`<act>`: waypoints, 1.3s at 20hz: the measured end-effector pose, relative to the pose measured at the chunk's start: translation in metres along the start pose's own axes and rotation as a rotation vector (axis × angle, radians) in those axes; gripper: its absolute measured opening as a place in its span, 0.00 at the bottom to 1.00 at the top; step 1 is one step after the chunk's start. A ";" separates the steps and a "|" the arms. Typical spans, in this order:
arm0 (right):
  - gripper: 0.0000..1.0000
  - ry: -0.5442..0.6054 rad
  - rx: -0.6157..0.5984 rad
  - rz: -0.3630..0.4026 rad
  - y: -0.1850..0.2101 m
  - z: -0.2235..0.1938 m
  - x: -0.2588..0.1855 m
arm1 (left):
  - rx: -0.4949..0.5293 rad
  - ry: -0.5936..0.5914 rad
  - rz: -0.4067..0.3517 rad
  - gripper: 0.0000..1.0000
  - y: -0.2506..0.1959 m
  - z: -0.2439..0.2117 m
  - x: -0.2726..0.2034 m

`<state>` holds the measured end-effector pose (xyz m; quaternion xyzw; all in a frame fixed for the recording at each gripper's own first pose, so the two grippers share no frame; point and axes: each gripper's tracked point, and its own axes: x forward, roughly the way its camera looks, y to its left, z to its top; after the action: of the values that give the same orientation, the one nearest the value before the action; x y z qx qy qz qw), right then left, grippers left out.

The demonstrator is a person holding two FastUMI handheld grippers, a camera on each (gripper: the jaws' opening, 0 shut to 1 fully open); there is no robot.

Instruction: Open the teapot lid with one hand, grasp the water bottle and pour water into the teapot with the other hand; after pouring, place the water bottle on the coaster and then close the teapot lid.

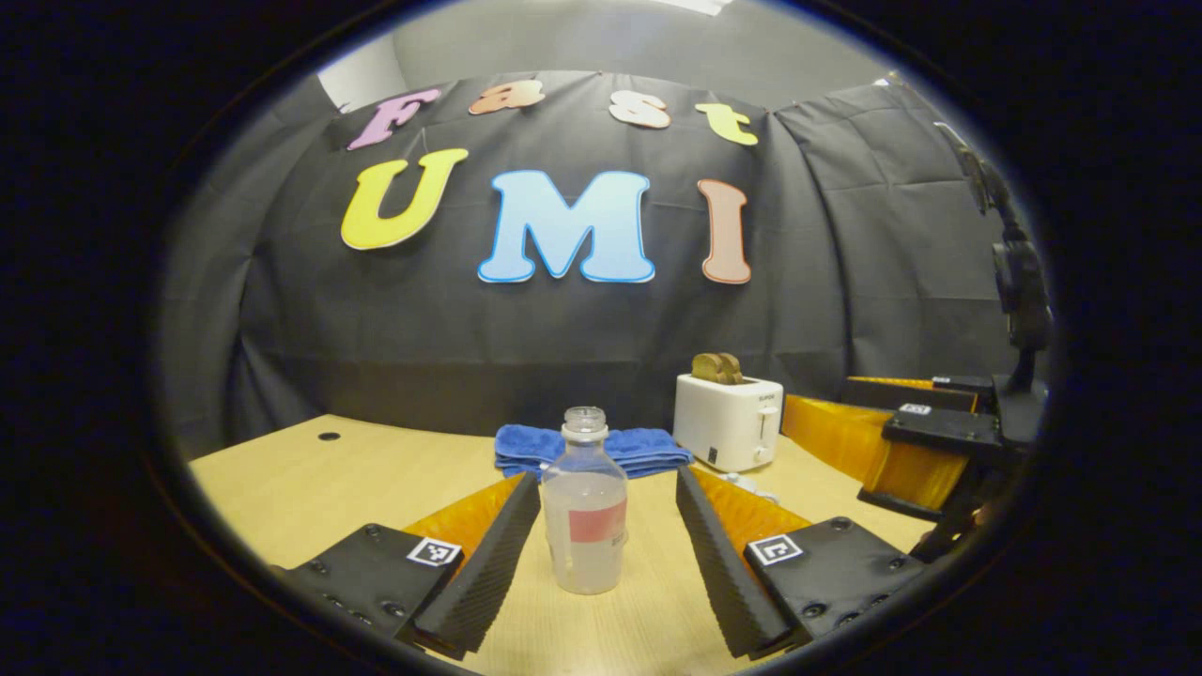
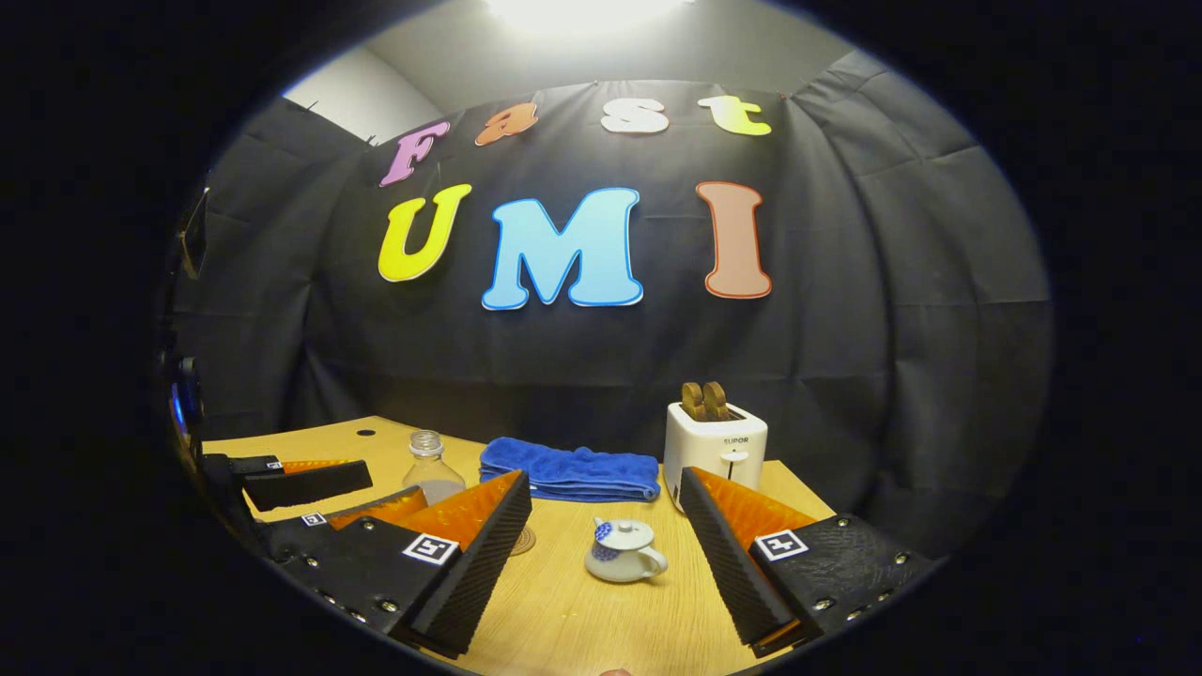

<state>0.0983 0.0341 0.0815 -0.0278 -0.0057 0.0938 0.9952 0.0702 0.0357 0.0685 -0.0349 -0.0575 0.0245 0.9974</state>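
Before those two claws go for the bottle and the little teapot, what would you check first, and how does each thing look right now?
1. Left gripper jaws open around the water bottle, apart from it: ok.
2. Bottle upright, cap off: ok.
3. Right gripper jaws open, teapot ahead between them: ok.
4. Teapot lid on, ready to lift: ok.
5. Coaster free for the bottle: cannot tell, mostly hidden behind a finger.
6. Blue towel and toaster stand behind, out of the way: ok.
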 end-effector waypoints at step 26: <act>0.64 0.215 0.022 0.017 -0.008 -0.123 0.153 | 0.041 0.092 -0.011 0.98 0.011 -0.050 0.072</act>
<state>0.2525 0.0484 -0.0397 -0.0265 0.1024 0.0988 0.9895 0.1468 0.0472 0.0259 -0.0152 -0.0112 0.0186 0.9996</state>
